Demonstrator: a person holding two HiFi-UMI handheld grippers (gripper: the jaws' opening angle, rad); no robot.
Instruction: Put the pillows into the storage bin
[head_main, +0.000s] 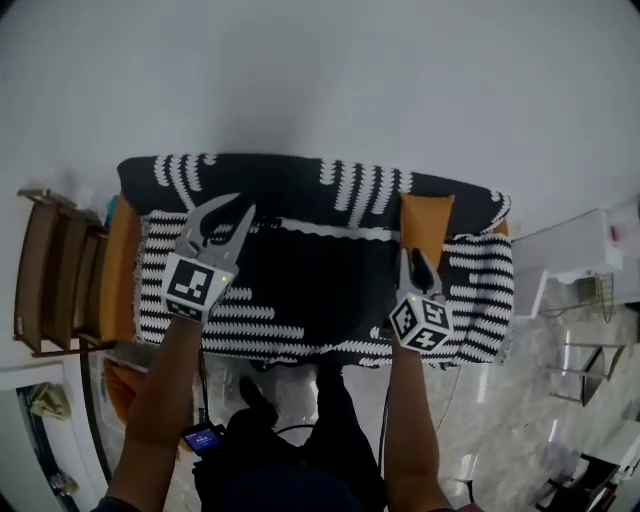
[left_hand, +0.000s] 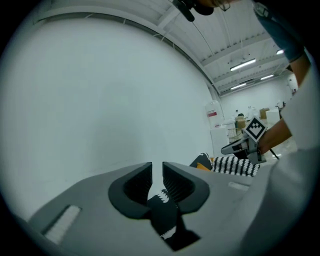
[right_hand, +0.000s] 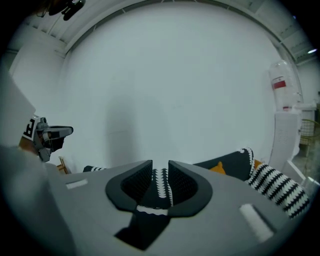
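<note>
In the head view, a large black-and-white patterned pillow (head_main: 300, 280) is seen lying broadside across the middle of the picture, below a bare white wall (head_main: 320, 80). It is taken near its left end by the left gripper (head_main: 225, 220) and near its right end by the right gripper (head_main: 413, 265). The two holds are kept well apart, probably so that the soft bulk is carried level and does not fold. Orange fabric (head_main: 425, 215) shows at the pillow's edges; whether this belongs to the storage bin cannot be told, and no bin is plainly made out. A wooden chair (head_main: 55, 270) stands at the far left.

In the left gripper view, the jaws are nearly together. A fold of the black cloth is caught low between them, while the gap at the tips is left bare, so the hold is judged shallow and easily lost.

In the right gripper view, the jaws stand slightly apart and the gap is filled by cloth with a white zigzag band. This pinch looks deeper, and most of the load is probably borne here
</note>
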